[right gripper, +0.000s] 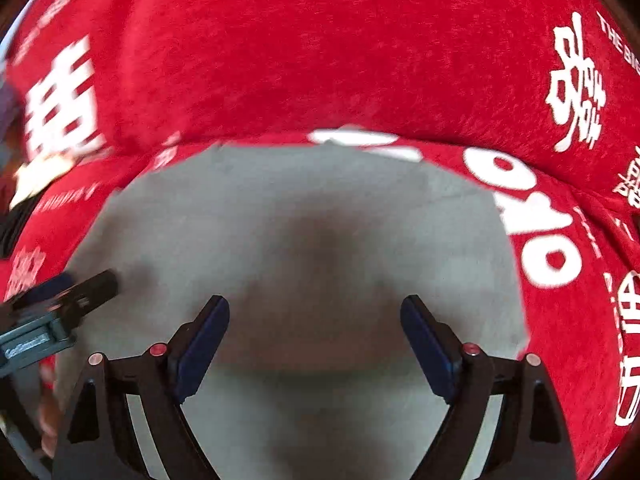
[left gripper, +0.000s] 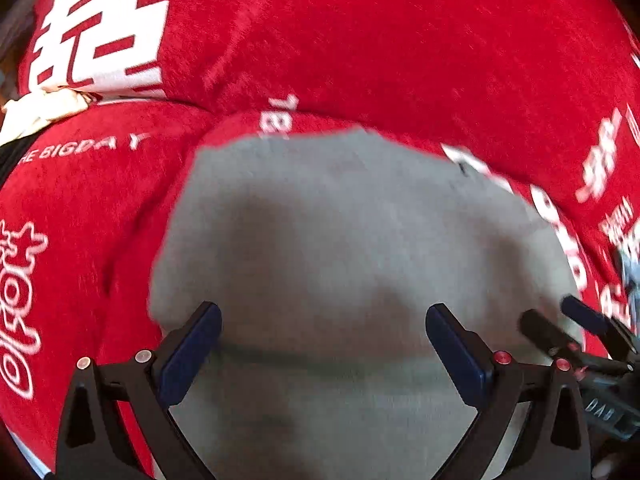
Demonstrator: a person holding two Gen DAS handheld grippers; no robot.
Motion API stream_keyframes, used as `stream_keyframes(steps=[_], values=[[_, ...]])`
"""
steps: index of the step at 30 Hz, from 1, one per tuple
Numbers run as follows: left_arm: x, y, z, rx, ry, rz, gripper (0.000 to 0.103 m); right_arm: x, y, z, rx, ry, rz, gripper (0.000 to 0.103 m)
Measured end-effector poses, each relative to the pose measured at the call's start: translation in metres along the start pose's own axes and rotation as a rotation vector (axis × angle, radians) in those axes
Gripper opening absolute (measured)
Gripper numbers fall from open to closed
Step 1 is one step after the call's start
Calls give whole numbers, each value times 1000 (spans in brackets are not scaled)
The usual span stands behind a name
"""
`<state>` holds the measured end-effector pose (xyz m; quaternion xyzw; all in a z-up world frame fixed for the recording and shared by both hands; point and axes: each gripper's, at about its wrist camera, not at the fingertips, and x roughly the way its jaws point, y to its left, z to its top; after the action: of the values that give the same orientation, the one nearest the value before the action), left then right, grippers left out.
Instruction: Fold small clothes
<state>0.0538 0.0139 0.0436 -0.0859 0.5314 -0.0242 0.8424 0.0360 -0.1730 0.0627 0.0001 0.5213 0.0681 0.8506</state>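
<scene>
Left wrist: red cloth [left gripper: 360,40] reads "THE BIGDAY" beside grey garment [left gripper: 340,220].

A red cloth [left gripper: 360,40] with a soft, fuzzy nap covers the whole surface in both views. It is printed with white lettering: a large blocky character [left gripper: 100,28] toward the far left corner, a small line reading "THE BIGDAY" [left gripper: 84,150] near the left edge, rounded script [right gripper: 532,216] along the right side, and more characters [right gripper: 576,84] at the far right. A fold or ridge in the cloth runs across the middle. A cream-coloured piece of fabric [left gripper: 40,110] lies at the left edge on the cloth, beside something black [left gripper: 10,156] too cropped to identify.
</scene>
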Motion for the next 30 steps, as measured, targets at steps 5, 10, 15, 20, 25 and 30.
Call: stream_keyframes(steps=[5,10,15,20,25,30], values=[[-4,7,-40,61,-17,59,103,-1,10,-46,-97,16,-74,90],[-28,27,-81,125,-36,72,103,-26,-23,-94,-83,19,-46,91],[-53,33,-122,199,-83,98,103,-58,-53,-146,-91,-13,-39,94],[-68,55,-144,75,7,71,103,-77,-50,-180,-174,-12,-66,96],[-96,32,-137,123,-145,76,103,-99,-28,-165,-198,-74,4,96],[-58,5,-125,135,0,-5,103,-71,22,-142,-302,-51,29,96]])
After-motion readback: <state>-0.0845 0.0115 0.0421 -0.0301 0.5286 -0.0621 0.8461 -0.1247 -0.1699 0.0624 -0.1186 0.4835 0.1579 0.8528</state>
